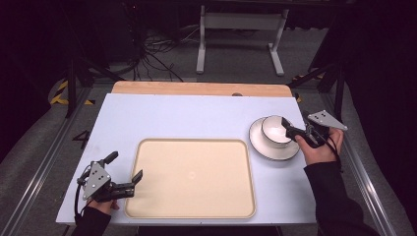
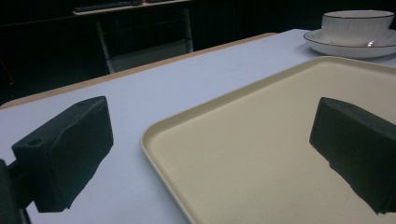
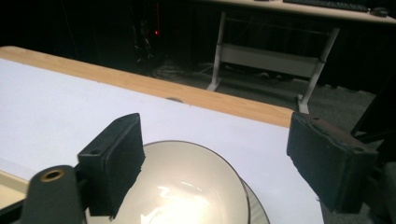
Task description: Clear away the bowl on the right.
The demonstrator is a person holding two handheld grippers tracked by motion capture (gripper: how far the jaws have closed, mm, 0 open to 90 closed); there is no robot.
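A white bowl (image 1: pixel 273 131) with a dark rim stands on a matching saucer (image 1: pixel 264 147) at the table's right; both also show far off in the left gripper view, bowl (image 2: pixel 357 23) on saucer (image 2: pixel 343 49). My right gripper (image 1: pixel 291 129) reaches in from the right, open. In the right gripper view (image 3: pixel 217 156) one jaw hangs over the bowl's (image 3: pixel 187 191) inside, the other stands outside its rim, neither pressing. A cream tray (image 1: pixel 196 196) lies empty at the centre. My left gripper (image 1: pixel 126 165) rests open at its front left corner, straddling the tray's edge (image 2: pixel 154 140).
The white tabletop (image 1: pixel 172 115) ends in a wooden strip (image 1: pixel 196 88) at the back. Beyond it are a dark floor with cables (image 1: pixel 152 54) and a white desk frame (image 1: pixel 241 29). Metal rails (image 1: pixel 44 162) run along both sides of the table.
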